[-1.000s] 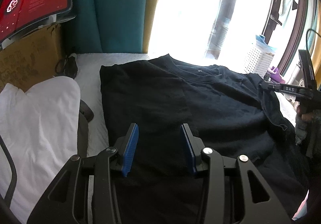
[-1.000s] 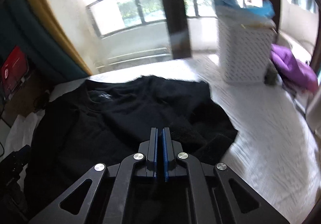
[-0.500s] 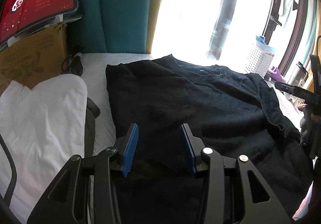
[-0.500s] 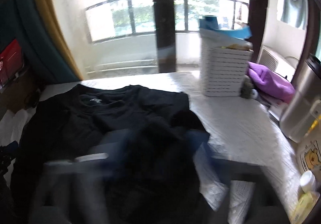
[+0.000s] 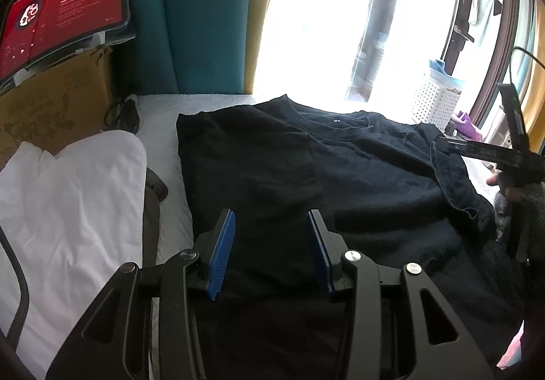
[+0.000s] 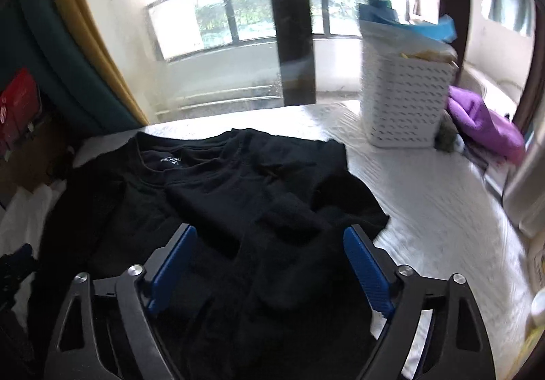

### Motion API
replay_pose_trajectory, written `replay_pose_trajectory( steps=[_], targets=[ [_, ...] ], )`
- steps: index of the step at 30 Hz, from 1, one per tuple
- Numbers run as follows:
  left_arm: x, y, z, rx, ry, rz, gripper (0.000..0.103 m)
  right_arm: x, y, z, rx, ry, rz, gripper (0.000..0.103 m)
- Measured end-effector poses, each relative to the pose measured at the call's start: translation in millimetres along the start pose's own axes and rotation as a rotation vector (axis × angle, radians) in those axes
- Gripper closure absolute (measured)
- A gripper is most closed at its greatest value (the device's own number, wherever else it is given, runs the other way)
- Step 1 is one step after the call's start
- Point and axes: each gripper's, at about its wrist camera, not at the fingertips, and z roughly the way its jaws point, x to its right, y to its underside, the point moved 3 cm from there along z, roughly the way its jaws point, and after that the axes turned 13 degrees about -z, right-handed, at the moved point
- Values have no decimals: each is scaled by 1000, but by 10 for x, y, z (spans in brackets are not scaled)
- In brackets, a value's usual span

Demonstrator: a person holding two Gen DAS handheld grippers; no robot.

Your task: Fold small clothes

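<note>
A black T-shirt [image 5: 306,175] lies spread on the white bed, collar toward the window. Its left side is folded in over the body; its right sleeve [image 6: 316,206] lies bunched over the body. My left gripper [image 5: 270,237] is open and empty, hovering over the shirt's lower left part. My right gripper [image 6: 269,257] is open wide and empty, just above the shirt's lower right part; it also shows at the right edge of the left wrist view [image 5: 490,151].
A white garment [image 5: 68,202] lies left of the shirt. A cardboard box [image 5: 51,100] with a red-screened tablet [image 5: 64,8] stands at the back left. A white laundry basket [image 6: 405,97] and a purple cloth [image 6: 483,121] sit at the back right. Bare bedsheet [image 6: 442,209] lies right of the shirt.
My right gripper was shut a second ago and has opened wide, letting go of the shirt's right side, which now lies bunched over the body. My left gripper stayed open and shifted slightly.
</note>
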Motion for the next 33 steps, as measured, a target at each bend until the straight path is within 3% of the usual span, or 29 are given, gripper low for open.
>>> replay_pose_trajectory(
  steps=[2, 7, 10, 11, 12, 20, 27, 33],
  targets=[
    [-12, 7, -10, 1, 4, -3, 60, -87, -51, 67, -20, 28, -30, 41],
    [-57, 23, -8, -3, 11, -17, 60, -156, 52, 375, -124, 77, -62, 43],
    [-66, 30, 7, -11, 10, -14, 60, -116, 141, 427, -130, 92, -51, 67],
    [-71, 30, 13, -13, 8, -12, 60, -106, 149, 413, -117, 72, -43, 84],
    [-81, 33, 13, -15, 7, -11, 60, -92, 159, 399, -105, 36, -30, 89],
    [-92, 42, -4, -13, 0, -7, 60, -189, 61, 74, 7, -28, -30, 95],
    [-77, 24, -60, -1, -11, -2, 60, -512, 11, -237, 84, -148, -68, 96],
    [-37, 9, -132, 13, -10, 0, 60, -916, 163, -164, 52, -279, -160, 96]
  ],
)
